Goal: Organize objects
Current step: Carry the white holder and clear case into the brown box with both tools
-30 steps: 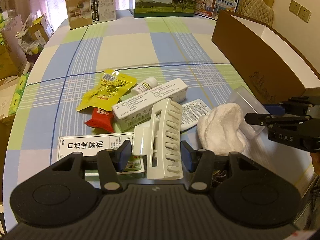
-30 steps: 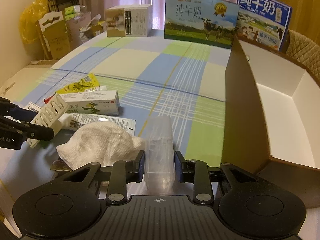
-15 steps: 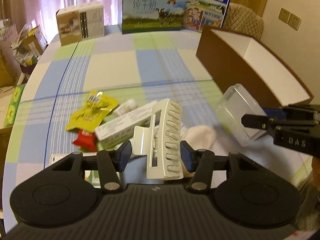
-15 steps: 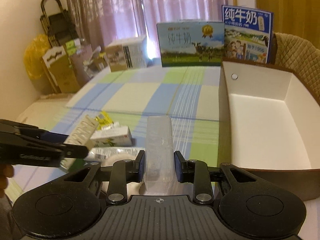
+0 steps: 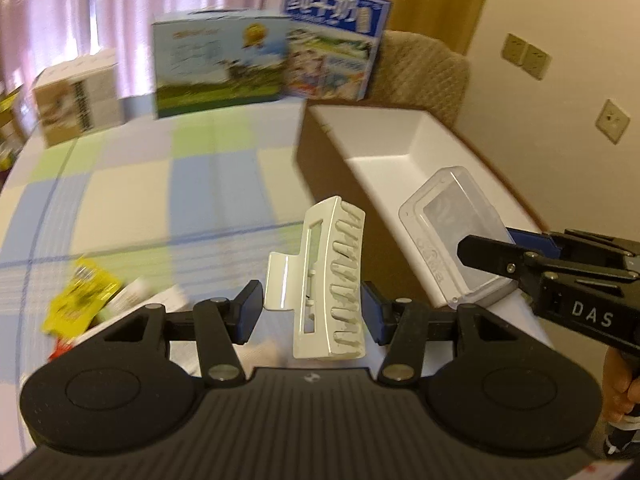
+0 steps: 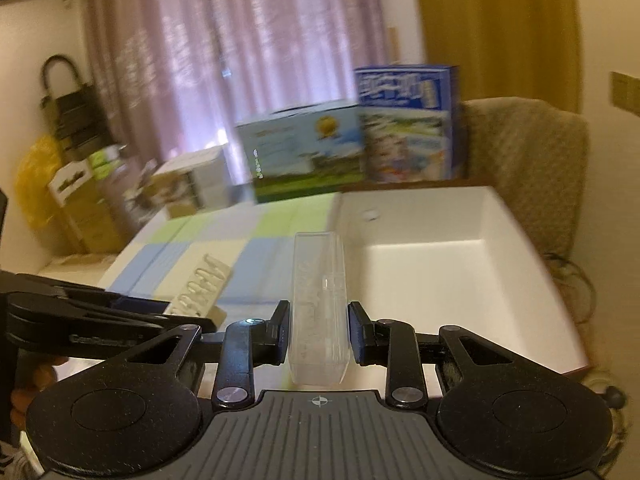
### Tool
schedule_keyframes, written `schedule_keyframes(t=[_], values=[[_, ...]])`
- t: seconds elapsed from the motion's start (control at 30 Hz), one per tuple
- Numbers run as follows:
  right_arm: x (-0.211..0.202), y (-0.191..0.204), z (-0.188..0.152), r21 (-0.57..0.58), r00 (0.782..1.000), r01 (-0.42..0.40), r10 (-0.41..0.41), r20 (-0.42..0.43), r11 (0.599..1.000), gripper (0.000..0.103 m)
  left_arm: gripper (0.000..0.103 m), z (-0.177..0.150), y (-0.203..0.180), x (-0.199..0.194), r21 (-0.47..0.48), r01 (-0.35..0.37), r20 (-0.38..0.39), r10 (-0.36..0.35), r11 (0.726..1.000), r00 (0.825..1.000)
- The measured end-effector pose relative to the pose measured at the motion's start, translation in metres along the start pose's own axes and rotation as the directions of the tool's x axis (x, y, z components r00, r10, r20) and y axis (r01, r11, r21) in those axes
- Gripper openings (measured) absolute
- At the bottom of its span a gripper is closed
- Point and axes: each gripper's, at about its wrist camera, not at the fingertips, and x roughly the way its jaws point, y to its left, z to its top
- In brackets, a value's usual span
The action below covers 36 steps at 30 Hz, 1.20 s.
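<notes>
My left gripper (image 5: 310,314) is shut on a white plastic hair claw clip (image 5: 330,284) and holds it in the air above the checked tablecloth, just left of the brown box with a white inside (image 5: 404,142). My right gripper (image 6: 318,334) is shut on a clear plastic case (image 6: 319,308), held over the near edge of the same box (image 6: 440,264). In the left wrist view the clear case (image 5: 452,232) and the right gripper (image 5: 560,272) hang over the box's near end. The clip also shows in the right wrist view (image 6: 202,290).
A yellow snack packet (image 5: 82,294), a red packet and white medicine boxes lie on the table at lower left. Milk cartons (image 5: 220,68) and a small carton (image 5: 76,96) stand at the far edge. A padded chair (image 5: 420,72) stands behind the box.
Both grippers have risen and moved toward the brown box with their objects still held. The clear case now hangs over the box; the pile of items has dropped away to the lower left.
</notes>
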Motion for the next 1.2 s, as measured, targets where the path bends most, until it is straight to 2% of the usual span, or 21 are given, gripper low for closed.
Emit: schedule_keyframes(t=[0.3, 0.53, 0.73, 0.9, 1.07, 1.2], values=[[0.0, -0.072, 0.015, 0.051, 0.994, 0.108, -0.107, -0.012, 0.993, 0.027, 0.048, 0.05, -0.068, 0.045, 0.035, 0.075, -0.002, -0.075, 0.997, 0.997], [0.02, -0.112, 0.007, 0.08, 0.986, 0.15, -0.143, -0.091, 0.985, 0.027, 0.048, 0.056, -0.105, 0.093, 0.042, 0.079, -0.089, -0.075, 0.996, 0.993], [0.047, -0.129, -0.004, 0.072, 0.972, 0.178, -0.164, -0.168, 0.981, 0.027, 0.048, 0.056, -0.113, 0.135, 0.029, 0.046, -0.175, -0.04, 0.999, 0.984], [0.059, -0.139, -0.007, 0.07, 0.966, 0.191, -0.174, -0.193, 0.979, 0.027, 0.048, 0.059, -0.115, 0.162, 0.024, 0.018, -0.23, -0.012, 1.0, 0.973], [0.062, -0.144, -0.007, 0.068, 0.962, 0.204, -0.187, -0.2, 0.977, 0.027, 0.048, 0.058, -0.126, 0.171, 0.076, -0.01, -0.221, 0.027, 0.997, 0.975], [0.062, -0.147, -0.006, 0.083, 0.962, 0.204, -0.184, -0.199, 0.975, 0.027, 0.049, 0.058, -0.13, 0.172, 0.088, 0.013, -0.213, 0.006, 0.996, 0.977]])
